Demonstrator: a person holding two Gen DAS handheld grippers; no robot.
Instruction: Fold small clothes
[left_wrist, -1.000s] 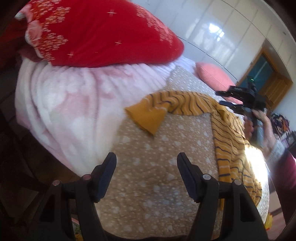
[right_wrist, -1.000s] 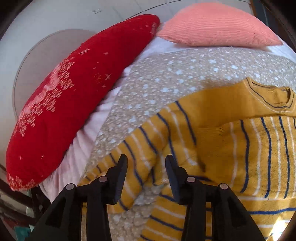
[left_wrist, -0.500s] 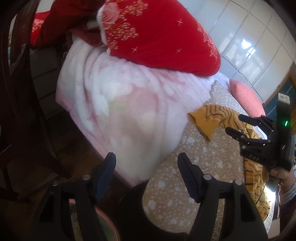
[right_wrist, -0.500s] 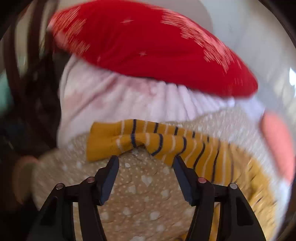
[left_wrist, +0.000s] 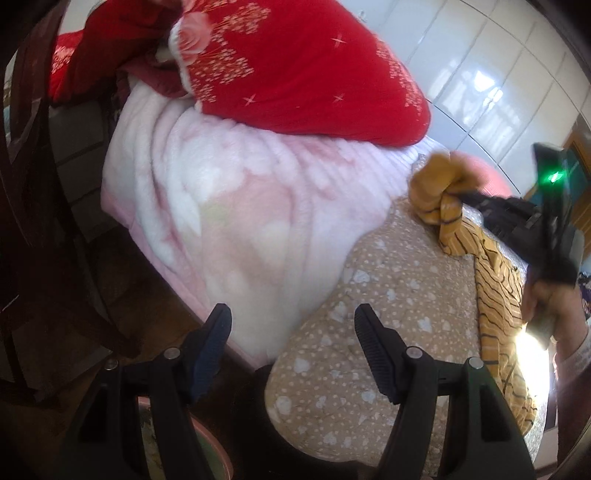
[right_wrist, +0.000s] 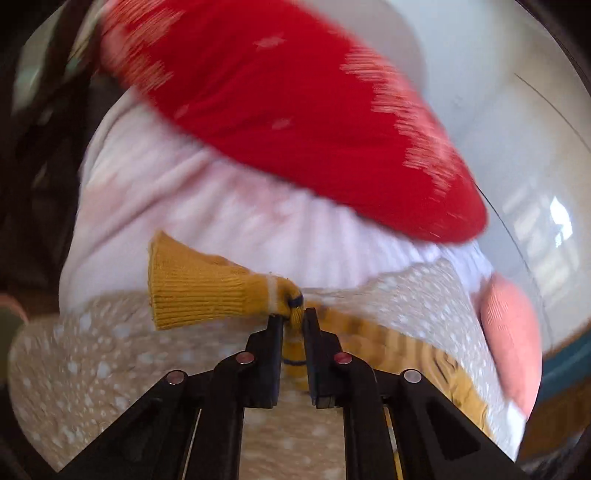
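Note:
A small mustard-yellow sweater with dark stripes (left_wrist: 495, 295) lies on a tan dotted bedspread (left_wrist: 388, 302). My right gripper (right_wrist: 293, 317) is shut on the sweater's sleeve (right_wrist: 199, 291) just behind the ribbed cuff, which sticks out to the left. In the left wrist view the right gripper (left_wrist: 467, 197) holds the sleeve end (left_wrist: 436, 184) lifted above the bed. My left gripper (left_wrist: 291, 328) is open and empty, low at the near edge of the bed, away from the sweater.
A big red pillow (left_wrist: 303, 74) rests on a pink fluffy blanket (left_wrist: 229, 206) at the bed's left side. A salmon pillow (right_wrist: 513, 332) lies at the far end. Dark wooden furniture (left_wrist: 33, 221) stands on the left.
My right gripper has closed on the sleeve near the cuff and lifted it off the bed. My left gripper has stayed open and barely moved.

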